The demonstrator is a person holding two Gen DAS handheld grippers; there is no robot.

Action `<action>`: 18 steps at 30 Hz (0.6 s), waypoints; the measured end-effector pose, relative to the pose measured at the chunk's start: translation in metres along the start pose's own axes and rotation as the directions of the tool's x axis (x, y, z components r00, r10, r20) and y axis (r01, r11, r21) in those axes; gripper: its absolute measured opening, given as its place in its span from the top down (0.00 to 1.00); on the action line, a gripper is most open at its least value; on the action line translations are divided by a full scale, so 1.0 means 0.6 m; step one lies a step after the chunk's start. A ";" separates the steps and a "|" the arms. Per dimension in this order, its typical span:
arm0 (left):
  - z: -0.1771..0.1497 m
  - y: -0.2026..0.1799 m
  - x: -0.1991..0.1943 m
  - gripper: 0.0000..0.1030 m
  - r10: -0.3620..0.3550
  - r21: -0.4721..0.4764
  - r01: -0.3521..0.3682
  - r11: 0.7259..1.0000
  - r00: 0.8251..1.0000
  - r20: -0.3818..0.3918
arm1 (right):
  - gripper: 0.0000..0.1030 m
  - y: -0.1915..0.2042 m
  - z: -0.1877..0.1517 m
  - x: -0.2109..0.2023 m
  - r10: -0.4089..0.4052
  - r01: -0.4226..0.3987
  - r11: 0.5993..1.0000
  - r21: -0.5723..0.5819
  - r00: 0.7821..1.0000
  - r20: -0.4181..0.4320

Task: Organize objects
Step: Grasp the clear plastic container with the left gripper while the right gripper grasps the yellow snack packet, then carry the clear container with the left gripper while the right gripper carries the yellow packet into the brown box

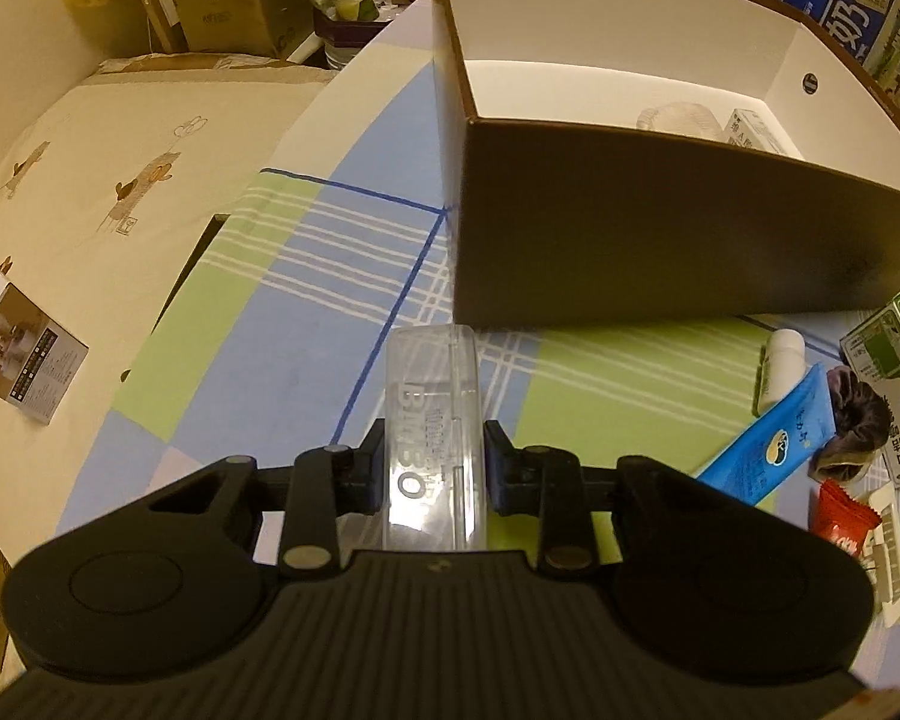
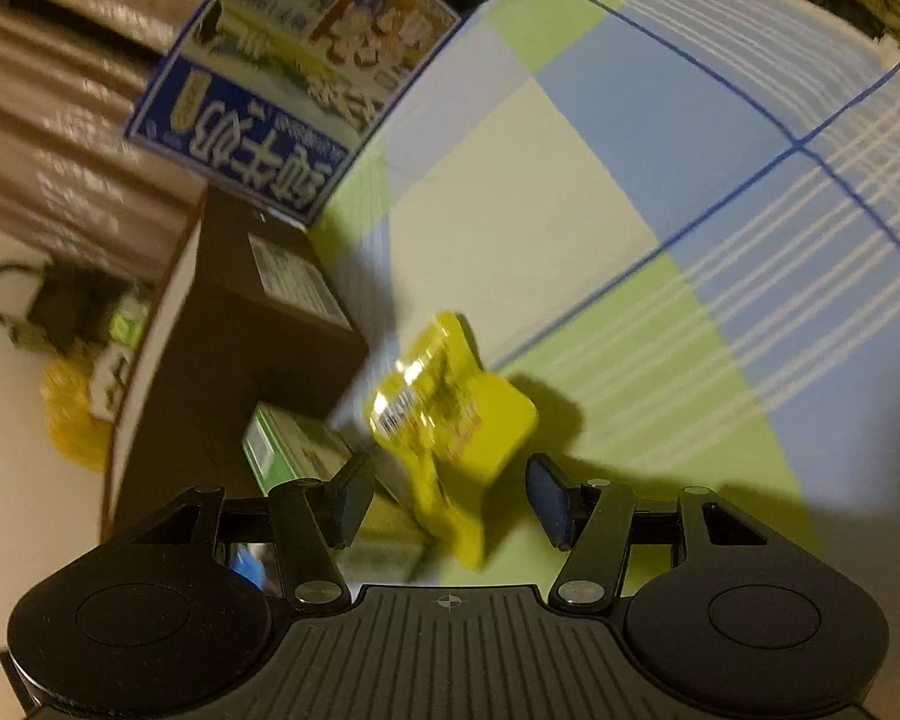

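We see a clear, oblong plastic case [image 1: 435, 420] with pale lettering, lying lengthwise just near of an open dark brown cardboard box [image 1: 660, 240] with a white interior. A blurred yellow plastic packet [image 2: 450, 426] sits tilted over the checked cloth.

Right tongs [image 2: 447, 501] spread; blurred yellow packet [image 2: 450, 420] between.

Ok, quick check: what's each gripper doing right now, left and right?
Left gripper: shut on the clear plastic case.
Right gripper: open; the yellow packet lies between its fingers, blurred, not clamped.
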State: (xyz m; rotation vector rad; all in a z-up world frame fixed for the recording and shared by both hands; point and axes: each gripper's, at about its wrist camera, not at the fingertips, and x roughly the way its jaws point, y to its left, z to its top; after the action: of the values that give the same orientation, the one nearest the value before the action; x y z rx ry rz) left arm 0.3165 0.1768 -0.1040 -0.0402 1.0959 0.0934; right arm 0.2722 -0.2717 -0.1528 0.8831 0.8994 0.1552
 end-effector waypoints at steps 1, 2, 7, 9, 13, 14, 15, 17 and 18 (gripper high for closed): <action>0.000 0.000 0.000 0.74 0.001 0.000 -0.001 1.000 1.000 0.000 | 0.53 0.001 0.003 0.006 0.007 -0.007 1.000 0.001 1.000 0.004; -0.001 0.001 0.000 0.74 0.002 0.000 -0.002 1.000 1.000 -0.001 | 0.54 0.004 0.005 0.011 0.009 -0.009 1.000 0.000 1.000 0.010; 0.000 0.001 0.006 0.74 0.002 -0.002 -0.002 1.000 1.000 -0.016 | 0.73 0.018 0.015 0.037 -0.006 0.007 0.999 -0.039 1.000 0.007; -0.001 -0.002 0.010 0.74 0.004 0.001 -0.004 1.000 1.000 -0.023 | 0.80 0.020 0.015 0.044 -0.011 0.011 0.998 -0.055 1.000 0.004; -0.005 -0.002 0.014 0.74 0.000 -0.007 0.000 1.000 1.000 -0.031 | 0.84 0.026 0.017 0.043 -0.011 0.012 0.998 -0.067 1.000 0.019; -0.005 -0.002 0.013 0.75 -0.003 -0.007 0.003 1.000 1.000 -0.029 | 0.84 0.027 0.018 0.040 -0.006 0.008 0.998 -0.070 1.000 0.022; -0.004 -0.001 0.012 0.75 -0.008 -0.005 0.007 1.000 1.000 -0.027 | 0.84 0.028 0.019 0.035 -0.002 0.005 0.998 -0.070 1.000 0.029; -0.006 -0.002 0.010 0.75 -0.015 0.003 0.015 1.000 1.000 -0.018 | 0.84 0.028 0.022 0.026 0.005 -0.003 0.998 -0.063 0.999 0.040; -0.006 -0.003 0.009 0.75 -0.013 0.006 0.013 1.000 1.000 -0.014 | 0.84 0.028 0.024 0.020 0.003 0.000 0.998 -0.061 0.999 0.044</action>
State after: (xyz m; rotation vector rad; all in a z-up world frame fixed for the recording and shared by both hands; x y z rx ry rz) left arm 0.3160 0.1751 -0.1105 -0.0428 1.1095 0.0782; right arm 0.2942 -0.2638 -0.1437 0.8274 0.8485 0.1632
